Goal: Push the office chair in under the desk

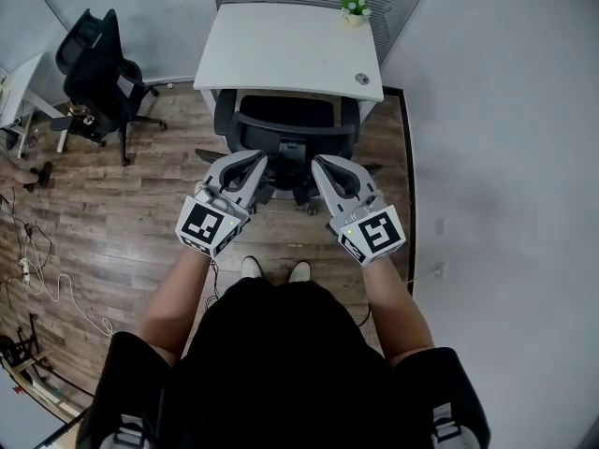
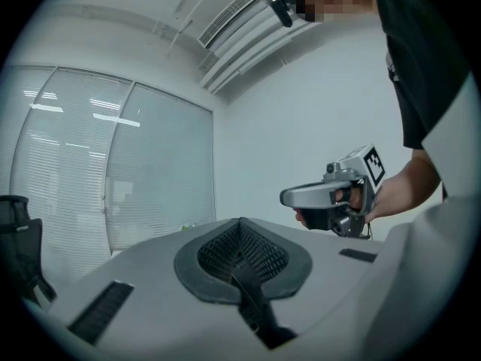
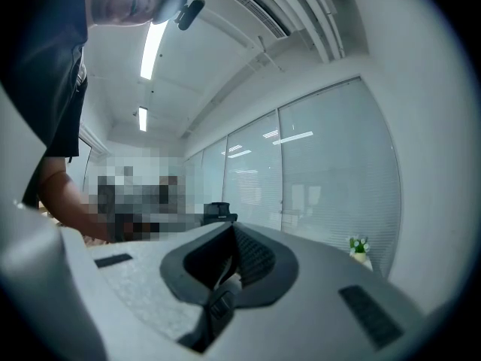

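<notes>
Now, left tongs point(image 1: 256, 159) and right tongs point(image 1: 319, 162) shut (empty), seemingly touching office chair point(image 1: 284, 112).

Office: desk point(image 1: 281, 50), office chair point(image 1: 285, 127), blinds point(image 2: 68, 171).

office chair point(image 1: 285, 134) partly under desk point(image 1: 281, 50)

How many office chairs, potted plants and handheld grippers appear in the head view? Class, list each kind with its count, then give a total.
Office chairs: 2, the near office chair and the far office chair
Potted plants: 1, the potted plant
Grippers: 2, the left gripper and the right gripper
Total: 5
</notes>
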`<state>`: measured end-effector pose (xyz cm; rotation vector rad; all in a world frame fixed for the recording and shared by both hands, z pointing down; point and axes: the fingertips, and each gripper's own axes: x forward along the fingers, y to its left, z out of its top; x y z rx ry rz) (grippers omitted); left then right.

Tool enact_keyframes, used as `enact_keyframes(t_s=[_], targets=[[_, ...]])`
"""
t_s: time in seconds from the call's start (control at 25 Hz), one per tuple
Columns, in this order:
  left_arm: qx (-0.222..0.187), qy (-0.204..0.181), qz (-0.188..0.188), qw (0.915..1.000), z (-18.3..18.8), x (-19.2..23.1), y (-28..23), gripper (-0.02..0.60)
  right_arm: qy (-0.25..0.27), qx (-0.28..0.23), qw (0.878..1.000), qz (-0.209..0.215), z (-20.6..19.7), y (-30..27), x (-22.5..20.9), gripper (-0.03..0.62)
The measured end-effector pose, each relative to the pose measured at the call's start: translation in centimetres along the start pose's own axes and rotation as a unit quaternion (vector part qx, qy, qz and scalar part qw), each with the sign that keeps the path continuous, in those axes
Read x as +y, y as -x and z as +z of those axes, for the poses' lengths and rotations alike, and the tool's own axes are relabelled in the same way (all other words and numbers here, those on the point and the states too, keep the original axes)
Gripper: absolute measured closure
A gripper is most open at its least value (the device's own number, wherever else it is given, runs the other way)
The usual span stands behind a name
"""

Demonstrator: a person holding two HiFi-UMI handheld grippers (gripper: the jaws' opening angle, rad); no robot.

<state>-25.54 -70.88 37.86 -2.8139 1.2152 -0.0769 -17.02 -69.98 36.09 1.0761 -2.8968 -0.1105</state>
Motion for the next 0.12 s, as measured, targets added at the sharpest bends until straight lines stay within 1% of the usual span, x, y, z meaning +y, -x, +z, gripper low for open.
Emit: enact_keyframes(t_s=[0.12], targets=[[-0.003,-0.003,0.002,1.0,0.12,-0.15,0.02,0.588,0.003,0.003,1.0,0.002,-0.12,0.16,0.13,0.592]])
